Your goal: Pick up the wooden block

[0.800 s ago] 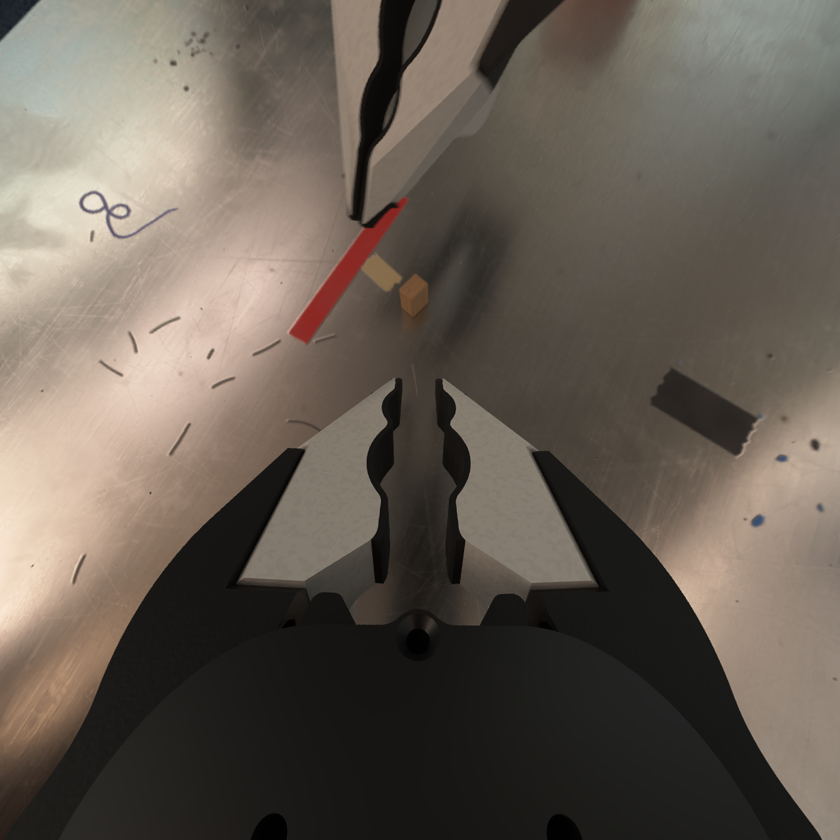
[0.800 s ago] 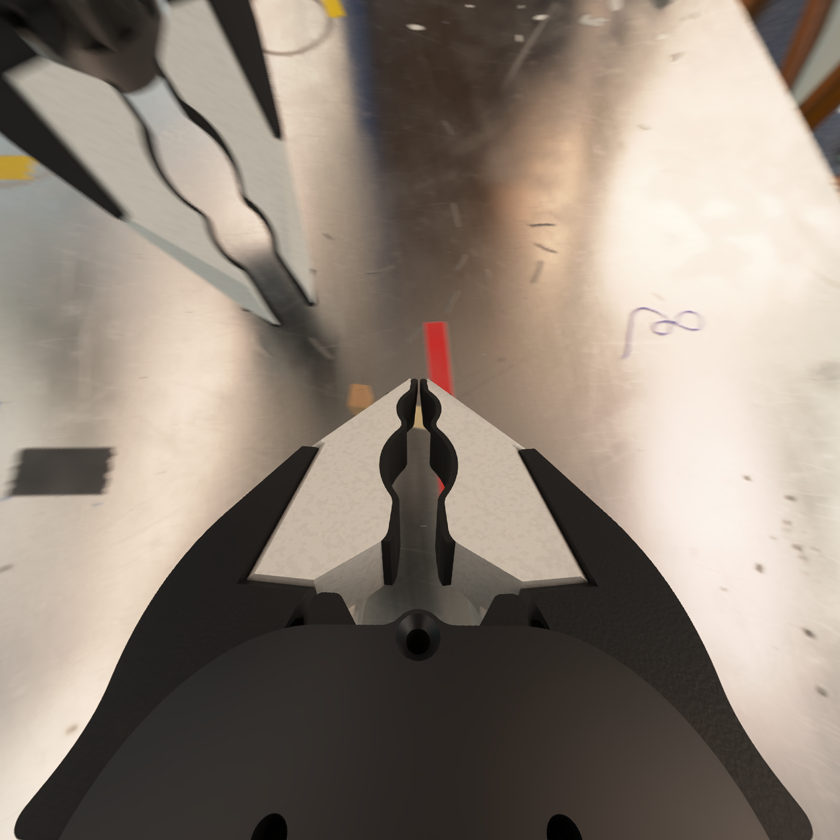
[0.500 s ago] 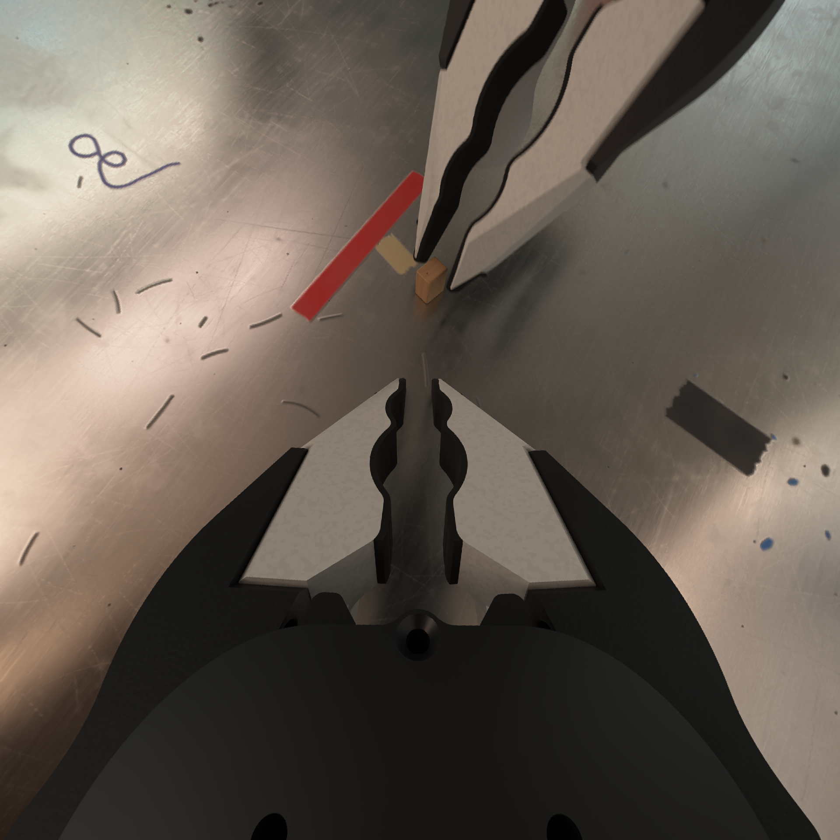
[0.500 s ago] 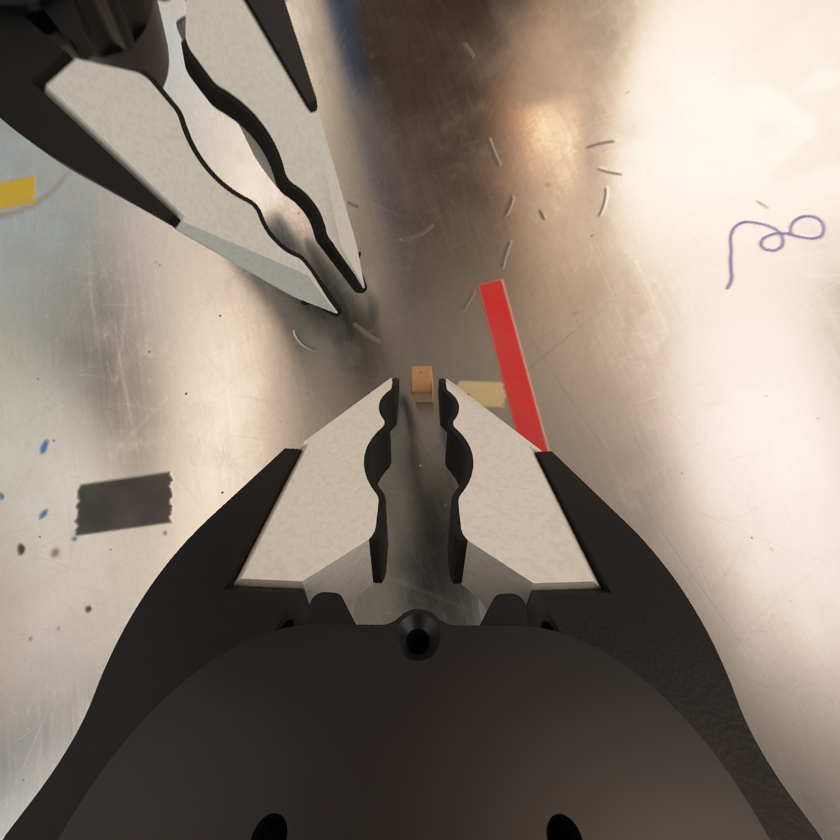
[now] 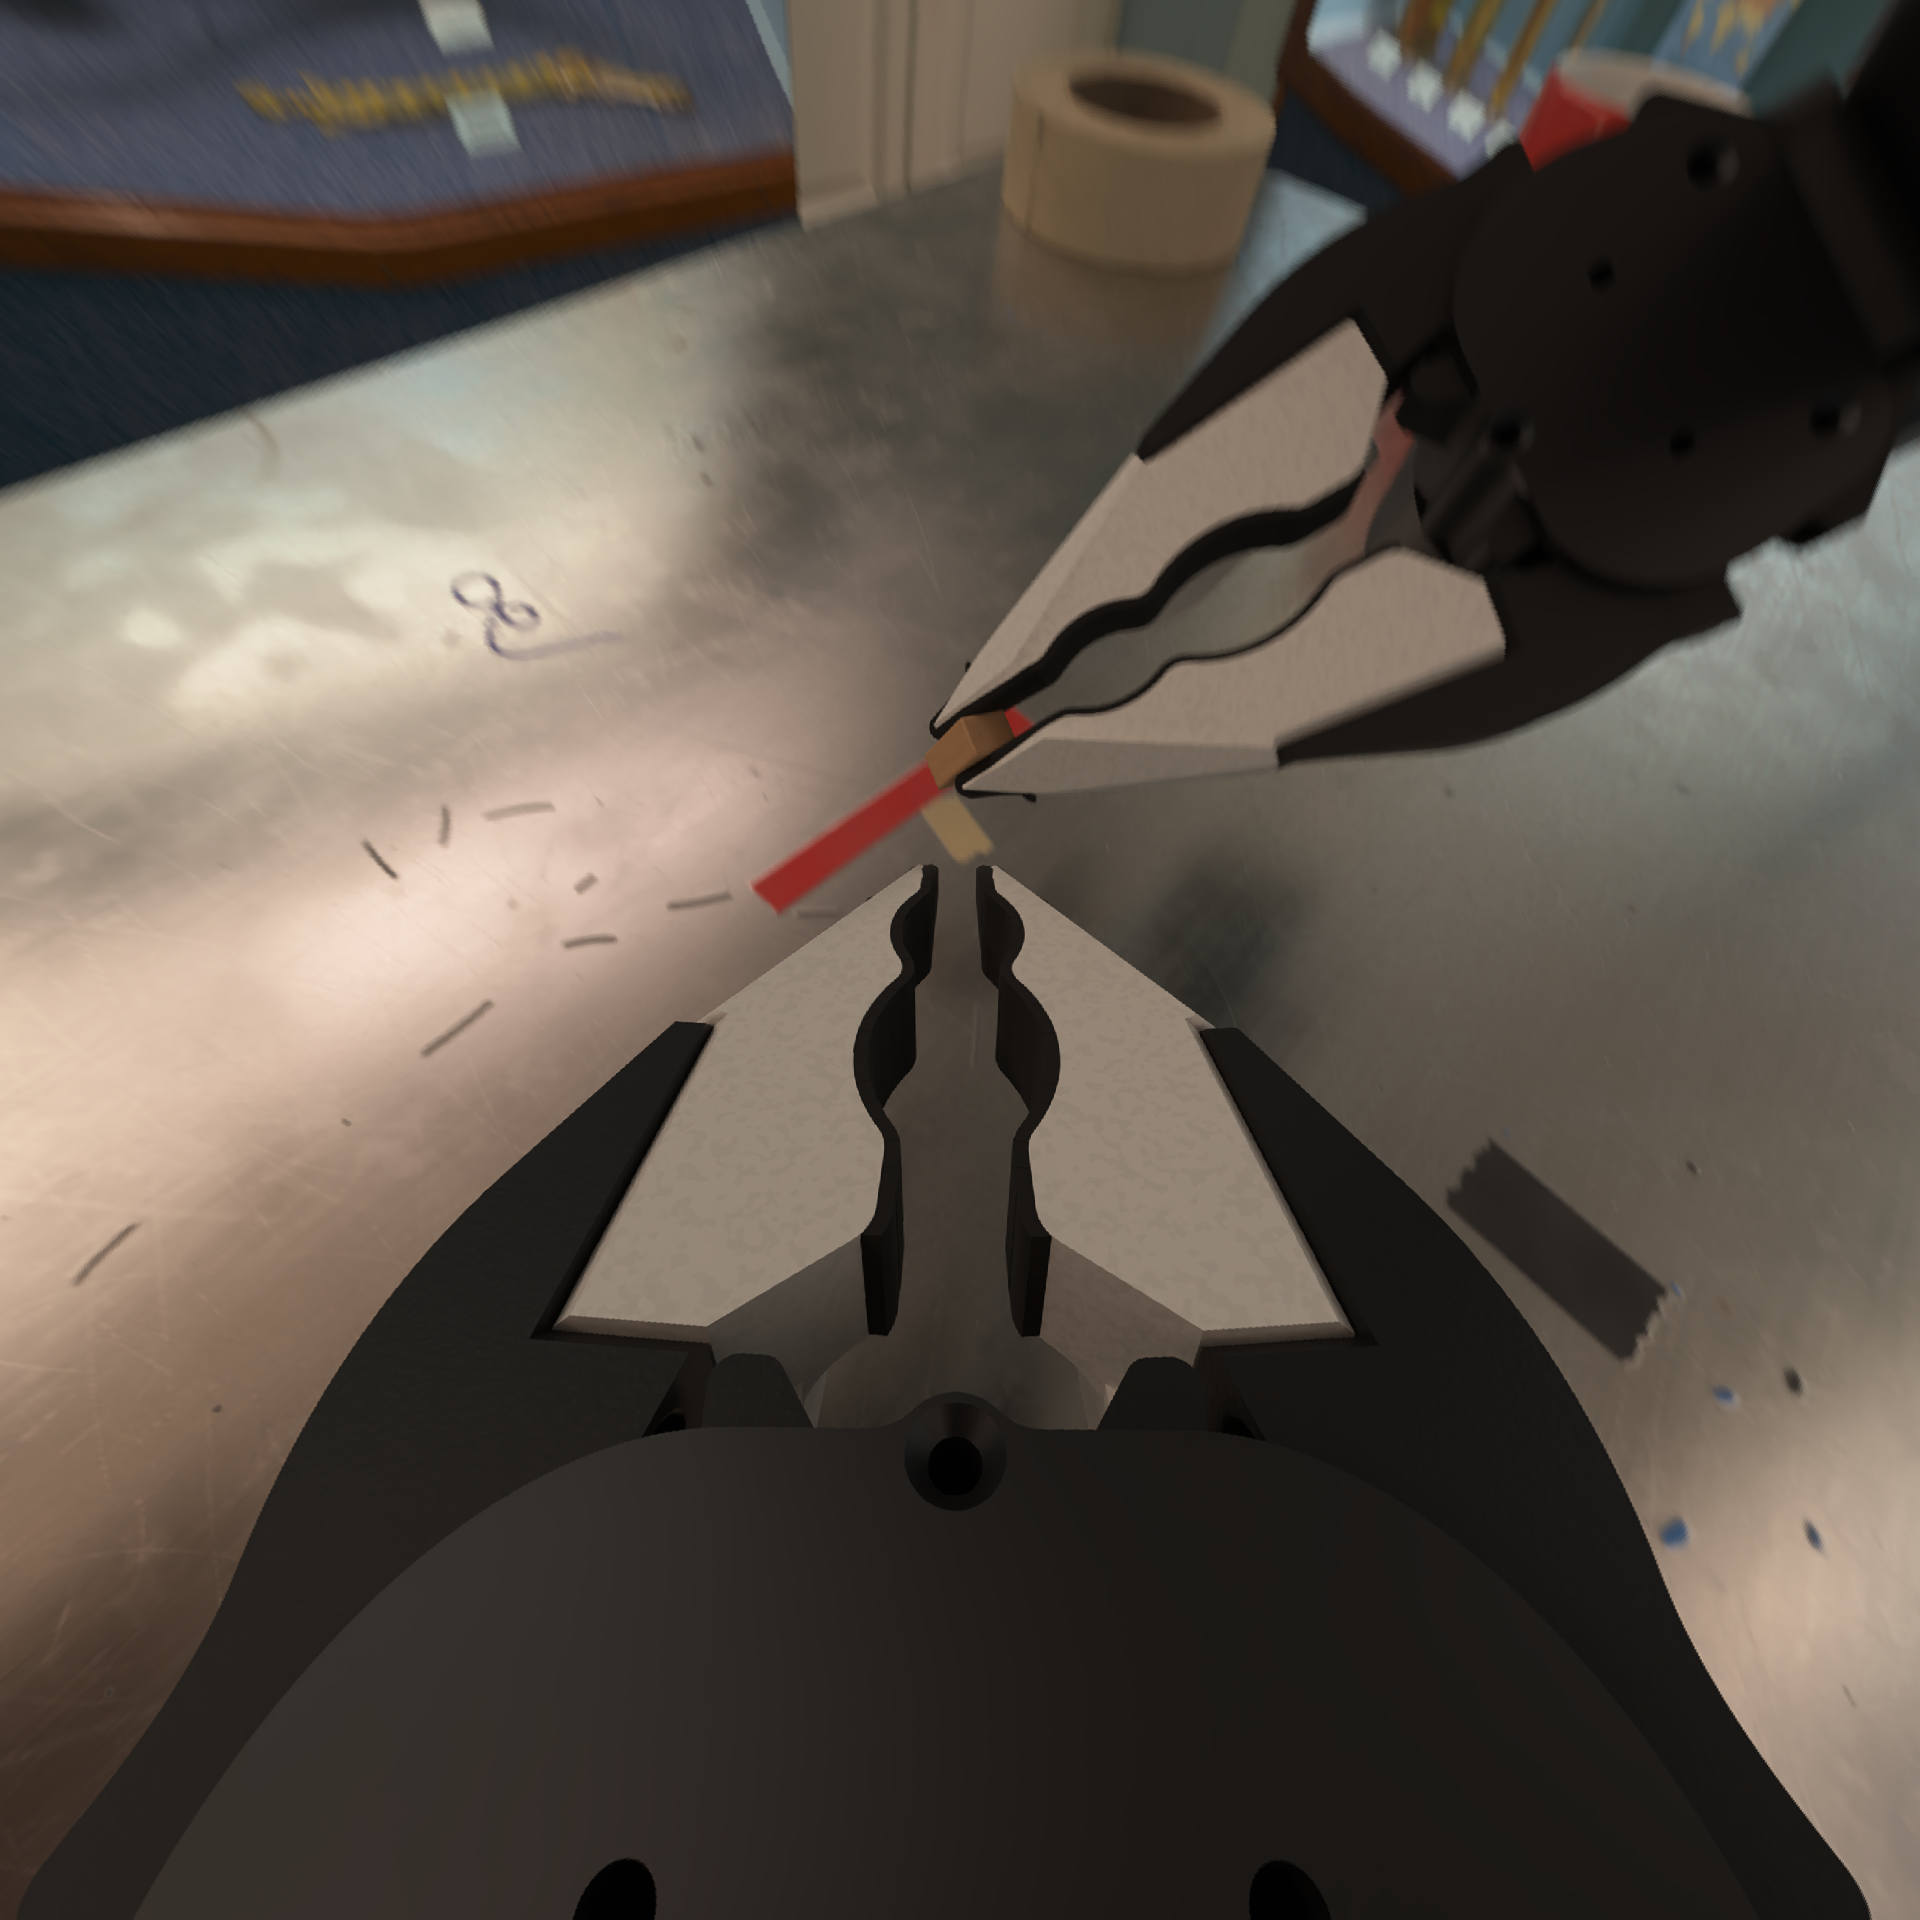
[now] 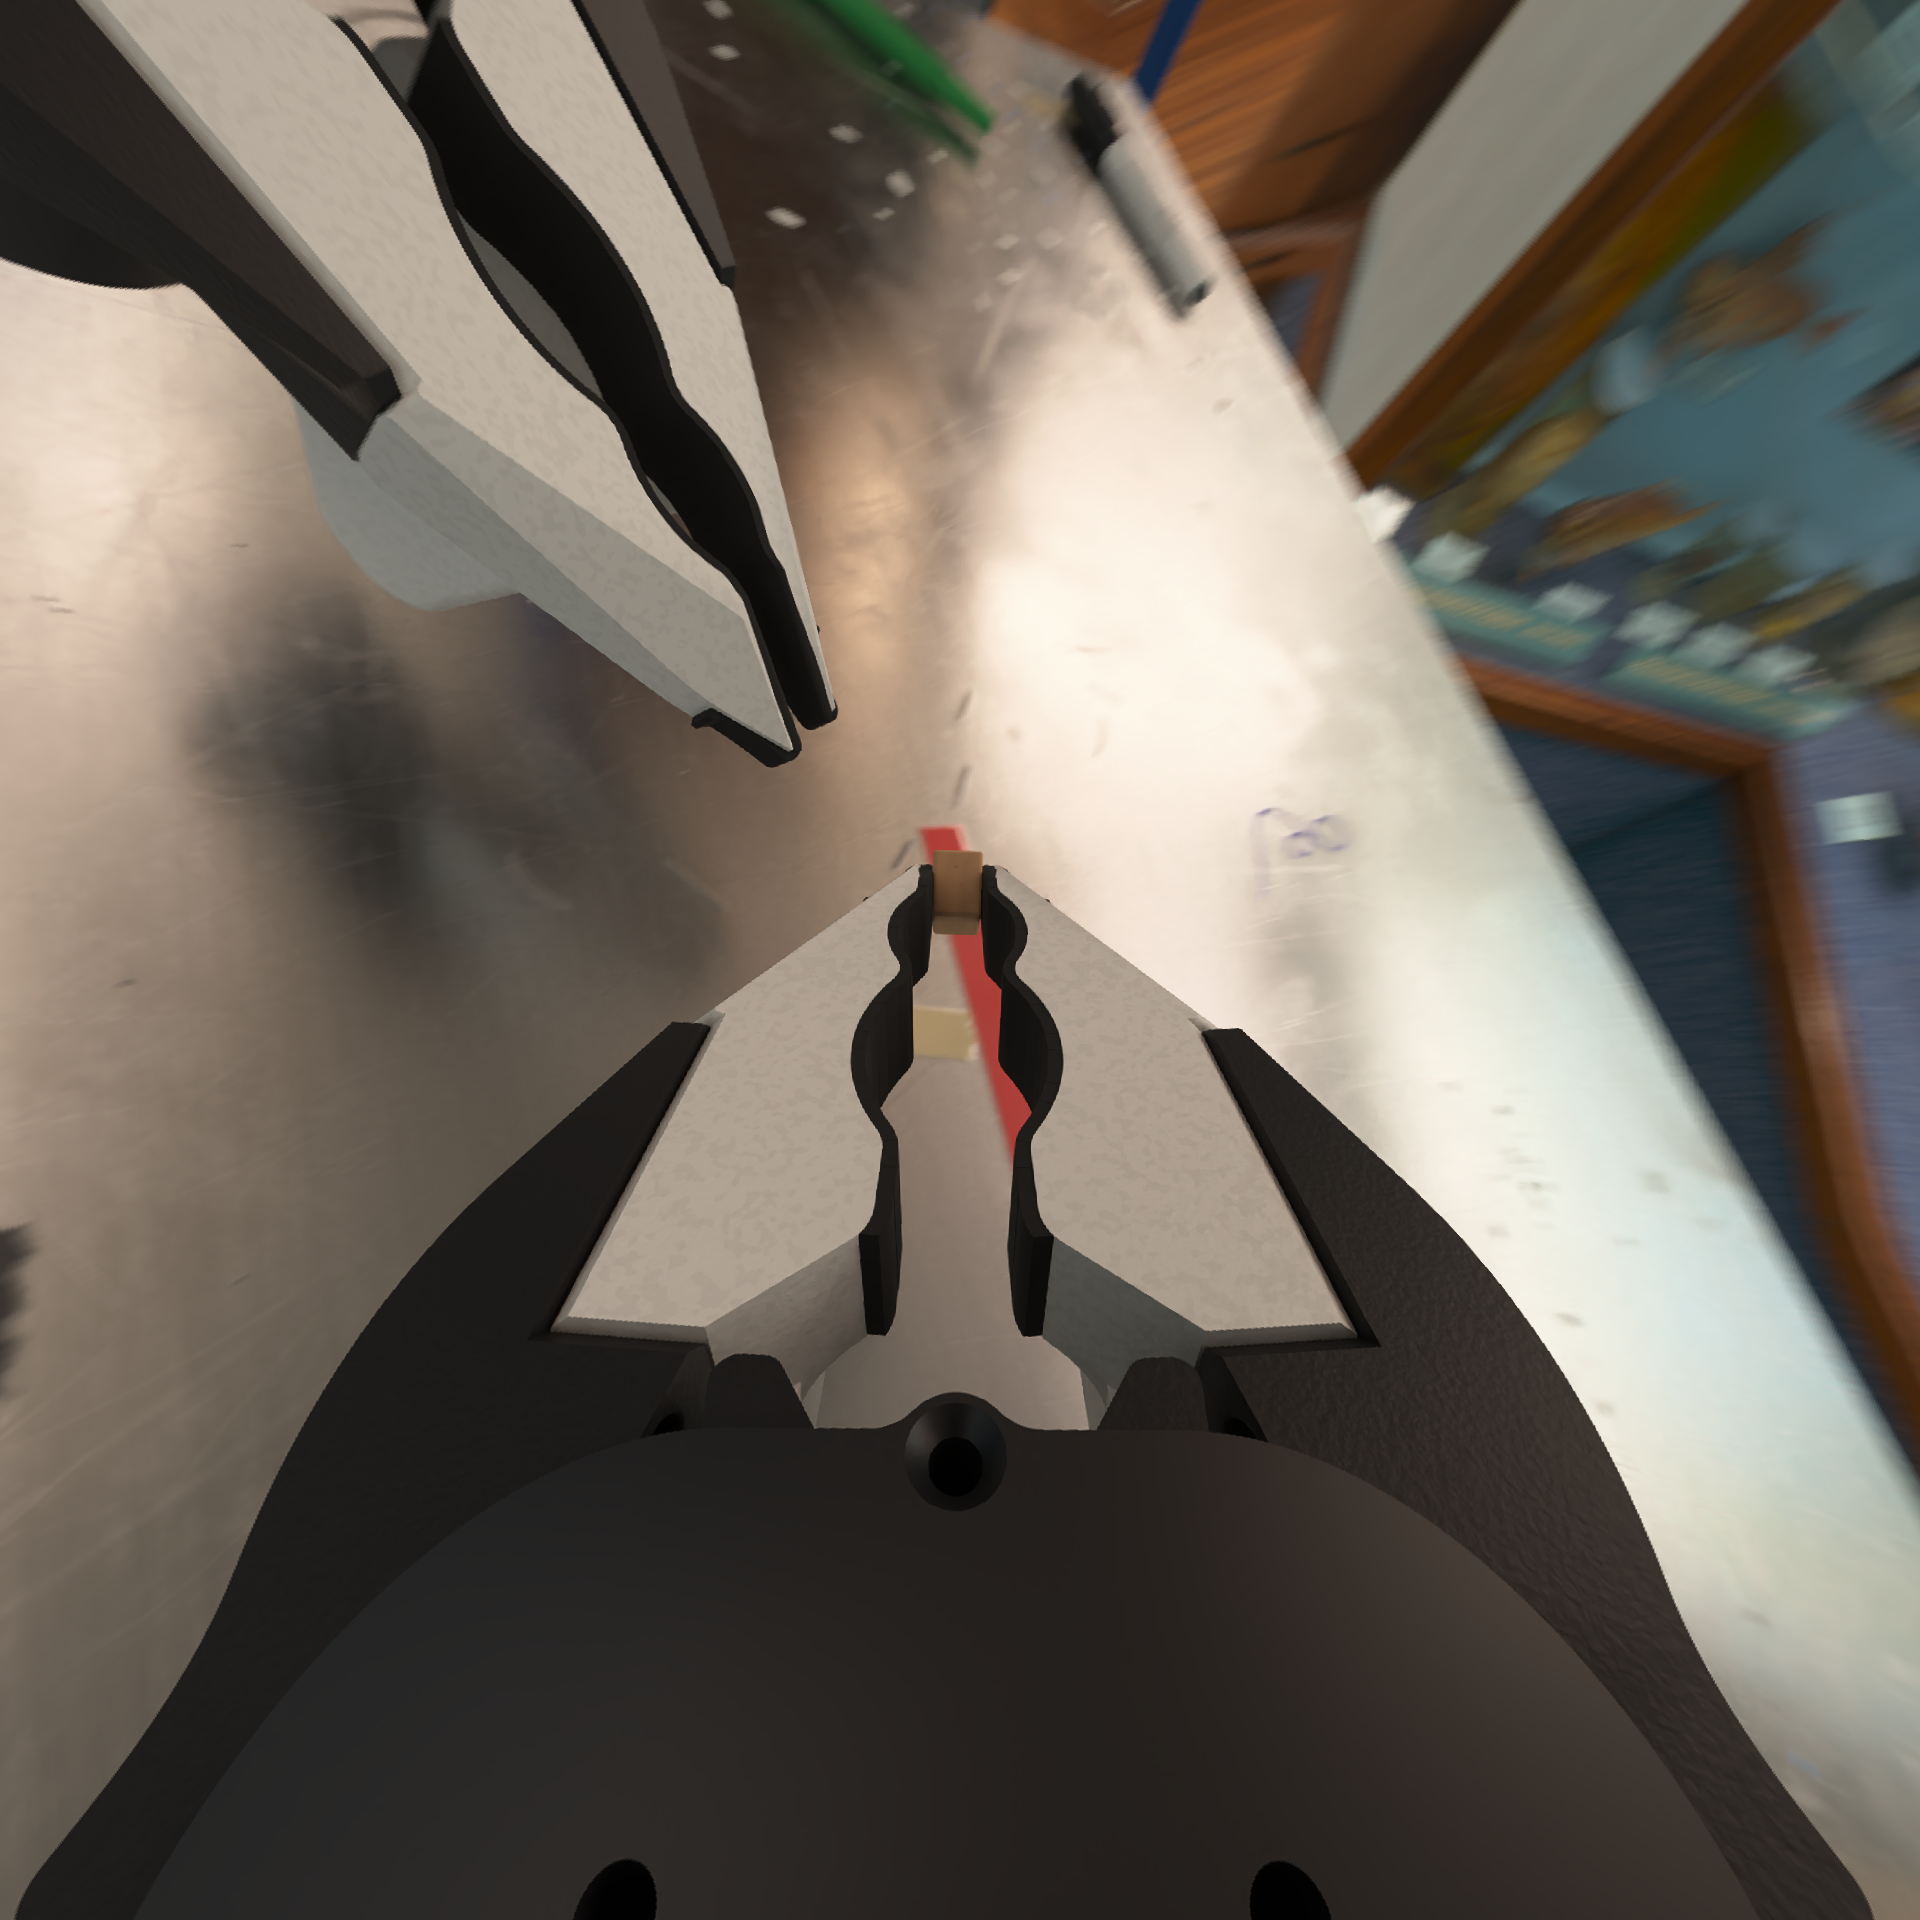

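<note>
the table (image 5: 312, 727) is a wide sheet of scratched, shiny metal that fills most of both views, with short dark scratch marks and a small blue pen scribble (image 5: 499, 623) on it. at its far edge stands a roll of pale tape (image 5: 1132, 156), and in the right wrist view a grey marker (image 6: 1138, 182) lies near the table's edge.

the left tongs (image 5: 954, 883) sit low in their own view, tips a little apart with nothing between them — just bare metal showing through the gap. from the right wrist view they come in at the upper left, and there the tips (image 6: 790, 717) look close together.

the right tongs (image 6: 956, 883) are pinching the wooden block (image 6: 956, 894) right at their tips. in the left wrist view the same tongs (image 5: 971, 753) reach in from the upper right with the block (image 5: 966, 748) caught at the very end, sitting over the table; i cannot tell whether it touches the surface.

a dark strip of tape (image 5: 1558, 1257) lies flat on the table well off to one side. a thin red strip (image 5: 852, 842) lies on the table beneath the block, and a small beige piece of tape (image 5: 958, 836) lies just beside it.
</note>
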`<action>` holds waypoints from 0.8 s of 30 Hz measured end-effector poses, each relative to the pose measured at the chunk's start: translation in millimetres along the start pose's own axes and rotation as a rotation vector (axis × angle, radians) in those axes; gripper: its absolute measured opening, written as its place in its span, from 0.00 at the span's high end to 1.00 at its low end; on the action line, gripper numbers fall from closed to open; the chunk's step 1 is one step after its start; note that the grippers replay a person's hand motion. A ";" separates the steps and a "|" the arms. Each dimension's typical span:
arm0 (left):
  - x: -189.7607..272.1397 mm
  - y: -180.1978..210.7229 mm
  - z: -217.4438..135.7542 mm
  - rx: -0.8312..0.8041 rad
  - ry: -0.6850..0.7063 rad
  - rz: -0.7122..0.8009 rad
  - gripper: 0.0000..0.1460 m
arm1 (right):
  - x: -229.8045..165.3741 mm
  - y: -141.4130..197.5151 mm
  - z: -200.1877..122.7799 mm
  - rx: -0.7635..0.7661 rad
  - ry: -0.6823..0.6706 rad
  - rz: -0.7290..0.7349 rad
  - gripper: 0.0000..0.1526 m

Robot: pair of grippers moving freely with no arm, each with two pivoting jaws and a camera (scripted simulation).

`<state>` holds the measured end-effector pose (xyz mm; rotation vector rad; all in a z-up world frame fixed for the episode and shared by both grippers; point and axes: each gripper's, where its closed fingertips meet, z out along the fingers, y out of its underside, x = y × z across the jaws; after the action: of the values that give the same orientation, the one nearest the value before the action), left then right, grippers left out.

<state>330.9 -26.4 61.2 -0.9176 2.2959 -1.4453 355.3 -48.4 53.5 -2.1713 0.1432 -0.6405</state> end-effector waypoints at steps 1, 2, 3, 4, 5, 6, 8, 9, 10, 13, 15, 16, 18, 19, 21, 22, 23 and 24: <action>-1.4 -6.7 -1.4 0.046 -0.024 0.007 0.95 | 5.2 -4.4 -1.4 0.014 0.070 -0.043 0.95; -2.1 -11.7 -2.4 0.081 -0.042 0.023 0.94 | 7.1 -8.7 -2.7 0.028 0.119 -0.088 0.95; -2.8 -13.9 -2.7 0.099 -0.058 0.038 0.93 | 7.3 -12.8 -4.0 0.043 0.152 -0.127 0.94; -3.8 -13.3 -2.1 0.097 -0.073 0.040 0.93 | 7.2 -16.9 -5.5 0.057 0.186 -0.154 0.94; -4.8 -11.3 -1.3 0.084 -0.082 0.021 0.92 | 6.5 -20.7 -7.2 0.073 0.215 -0.182 0.94; -5.4 -10.4 -0.9 0.083 -0.081 -0.020 0.91 | 6.1 -23.4 -8.8 0.085 0.242 -0.213 0.94; -5.1 -13.1 -2.3 0.133 -0.041 -0.147 0.89 | 5.5 -24.9 -10.6 0.075 0.290 -0.276 0.94; -3.9 -15.1 -3.4 0.158 -0.008 -0.211 0.88 | 4.5 -26.4 -11.4 0.074 0.303 -0.301 0.94; -1.7 -17.0 -4.2 0.176 0.032 -0.267 0.88 | 3.5 -29.1 -12.6 0.086 0.319 -0.321 0.94; 3.8 -24.7 -7.4 0.226 0.144 -0.386 0.88 | -0.1 -34.3 -15.0 0.110 0.333 -0.351 0.94; 5.0 -29.5 -11.5 0.269 0.211 -0.457 0.90 | -1.8 -38.0 -17.6 0.144 0.335 -0.355 0.94; 5.1 -29.8 -12.9 0.273 0.236 -0.481 0.91 | -3.0 -39.6 -18.8 0.158 0.329 -0.353 0.94; 5.1 -28.9 -15.0 0.270 0.264 -0.499 0.93 | -6.1 -42.9 -20.7 0.194 0.314 -0.360 0.94; 5.5 -28.5 -15.9 0.272 0.275 -0.500 0.93 | -7.0 -43.5 -21.0 0.201 0.310 -0.363 0.94; 4.5 -26.2 -16.9 0.263 0.284 -0.491 0.95 | -8.8 -44.6 -21.4 0.207 0.304 -0.370 0.94; 3.3 -24.4 -16.9 0.255 0.278 -0.478 0.98 | -10.6 -45.8 -21.4 0.218 0.292 -0.366 0.94; 2.6 -23.1 -16.7 0.250 0.274 -0.464 0.99 | -12.3 -47.2 -21.5 0.231 0.278 -0.359 0.94; 2.4 -22.3 -16.2 0.246 0.275 -0.453 1.00 | -13.0 -48.3 -21.7 0.243 0.272 -0.351 0.94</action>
<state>328.5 -23.1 88.6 -1.2866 2.0990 -2.1031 327.8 -28.9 96.3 -1.8805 -0.1697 -1.0945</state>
